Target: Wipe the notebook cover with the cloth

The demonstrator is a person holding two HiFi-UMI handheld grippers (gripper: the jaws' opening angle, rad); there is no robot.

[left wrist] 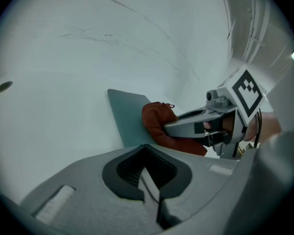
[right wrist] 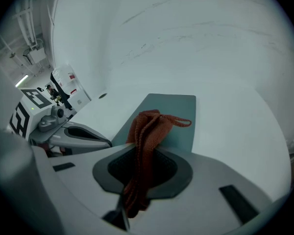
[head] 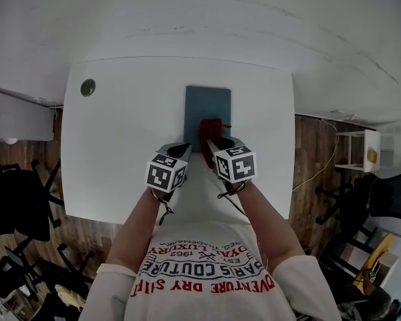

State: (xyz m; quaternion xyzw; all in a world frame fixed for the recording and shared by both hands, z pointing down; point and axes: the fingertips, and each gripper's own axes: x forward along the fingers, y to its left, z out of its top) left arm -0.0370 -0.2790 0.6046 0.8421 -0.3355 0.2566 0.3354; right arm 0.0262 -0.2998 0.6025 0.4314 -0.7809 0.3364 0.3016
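A grey-teal notebook (head: pixel 208 109) lies flat on the white table (head: pixel 120 146), a little right of its middle. A rust-red knitted cloth (head: pixel 208 131) rests on the notebook's near end. My right gripper (head: pixel 214 143) is shut on the cloth (right wrist: pixel 146 141), which runs back between its jaws, its free end (right wrist: pixel 161 120) draped on the notebook (right wrist: pixel 176 116). My left gripper (head: pixel 185 150) hovers just left of the notebook's near corner, jaws shut with nothing between them. In the left gripper view the cloth (left wrist: pixel 159 124) and notebook (left wrist: pixel 130 116) show beside the right gripper.
A small round cable hole (head: pixel 87 87) sits at the table's far left corner. Black office chairs (head: pixel 17 206) stand on the wooden floor at left, and a white side stand (head: pixel 361 149) with another chair is at right. A pale wall lies beyond the table.
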